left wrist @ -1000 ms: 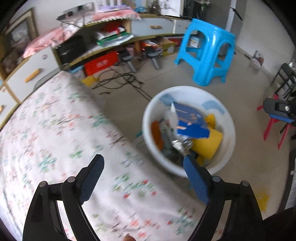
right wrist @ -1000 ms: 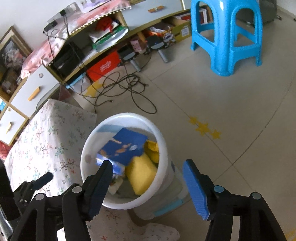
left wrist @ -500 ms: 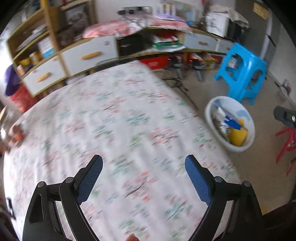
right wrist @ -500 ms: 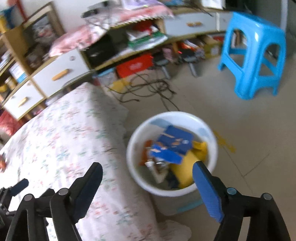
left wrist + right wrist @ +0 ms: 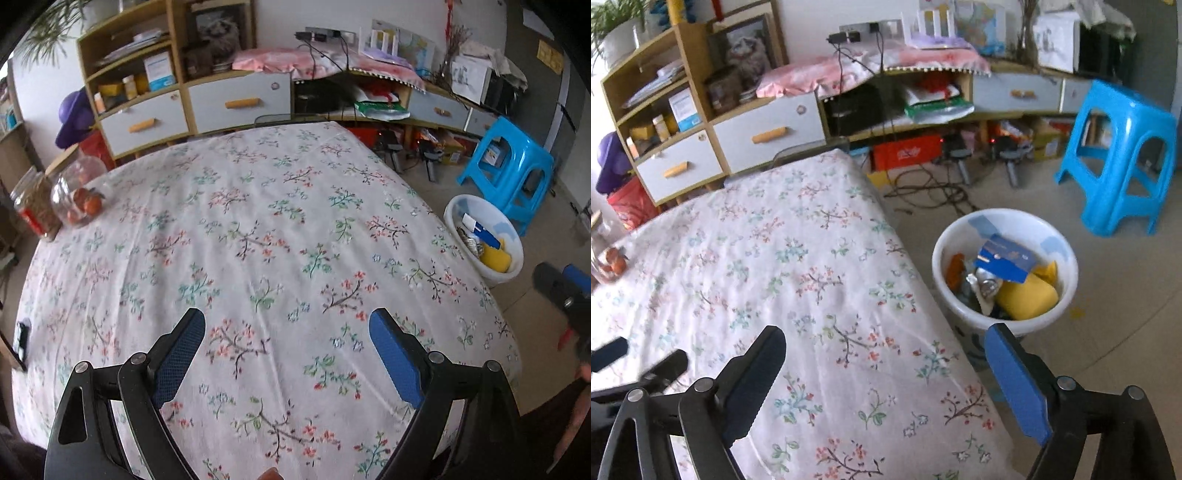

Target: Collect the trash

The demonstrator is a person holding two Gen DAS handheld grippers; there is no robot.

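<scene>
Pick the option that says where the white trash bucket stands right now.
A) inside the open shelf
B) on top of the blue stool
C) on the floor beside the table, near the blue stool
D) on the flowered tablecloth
C: the white trash bucket stands on the tiled floor just off the edge of the flowered table, with the blue stool beyond it.

The bucket [image 5: 1004, 221] hides its lower trash under the blue box [image 5: 1006, 258] and yellow sponge [image 5: 1027, 297]. From the left, the right gripper [image 5: 565, 288] is blurred and cut by the edge. The jar [image 5: 604, 262] is cropped at the right view's border.
</scene>
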